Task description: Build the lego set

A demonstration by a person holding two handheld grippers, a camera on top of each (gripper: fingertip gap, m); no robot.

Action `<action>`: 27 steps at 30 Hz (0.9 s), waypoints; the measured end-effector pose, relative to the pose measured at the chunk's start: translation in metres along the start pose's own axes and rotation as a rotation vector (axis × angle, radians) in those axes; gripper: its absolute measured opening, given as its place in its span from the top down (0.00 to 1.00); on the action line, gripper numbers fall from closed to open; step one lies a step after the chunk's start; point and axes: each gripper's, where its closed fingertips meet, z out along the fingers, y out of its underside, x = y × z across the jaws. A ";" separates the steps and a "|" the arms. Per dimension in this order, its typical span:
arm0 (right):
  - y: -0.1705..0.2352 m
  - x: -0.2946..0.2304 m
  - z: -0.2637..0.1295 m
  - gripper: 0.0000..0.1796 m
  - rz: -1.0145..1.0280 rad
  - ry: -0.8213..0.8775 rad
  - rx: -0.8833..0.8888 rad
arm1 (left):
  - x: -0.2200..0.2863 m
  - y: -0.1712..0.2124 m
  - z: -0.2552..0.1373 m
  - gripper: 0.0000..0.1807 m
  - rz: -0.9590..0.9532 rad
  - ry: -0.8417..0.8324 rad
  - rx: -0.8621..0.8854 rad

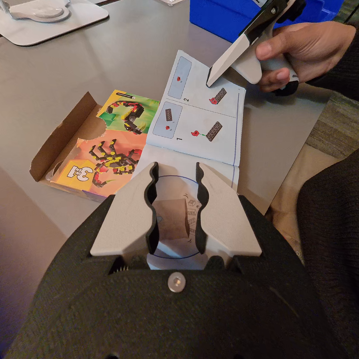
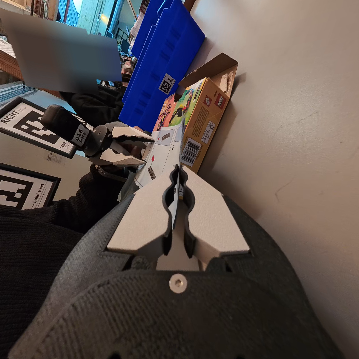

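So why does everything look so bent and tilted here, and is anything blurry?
Left wrist view: wide-angle lens curves the table edges; booklet sharp, gripper base soft. Right wrist view: camera rolled sideways, so the box looks tipped; background hazy.

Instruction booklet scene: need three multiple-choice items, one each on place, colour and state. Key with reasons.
1. In the left wrist view, where does the torn-open colourful cardboard box lie relative to the pale blue paper instruction booklet?
A. To its left
B. On top of it
C. To its right

2. What colour is the plastic bin behind the booklet?
A. Red
B. Blue
C. Green

3. What is the right gripper doing?
A. Open, clear of everything
B. Shut on a booklet page
C. Holding a brick

Key:
1 A, the box sits on the table left of the open pages.
2 B, the bin's walls are solid blue.
3 B, the right wrist view shows the page edge pinched between its jaws.
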 end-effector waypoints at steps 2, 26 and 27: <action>0.000 -0.001 0.000 1.00 -0.003 -0.003 0.001 | 0.000 0.000 0.000 0.80 -0.001 0.001 0.001; -0.001 -0.065 -0.005 1.00 -0.291 -0.244 0.001 | 0.018 -0.014 -0.007 0.77 -0.102 0.155 0.070; -0.003 -0.065 -0.007 1.00 -0.287 -0.249 0.011 | 0.019 -0.011 -0.006 0.78 -0.084 0.152 0.054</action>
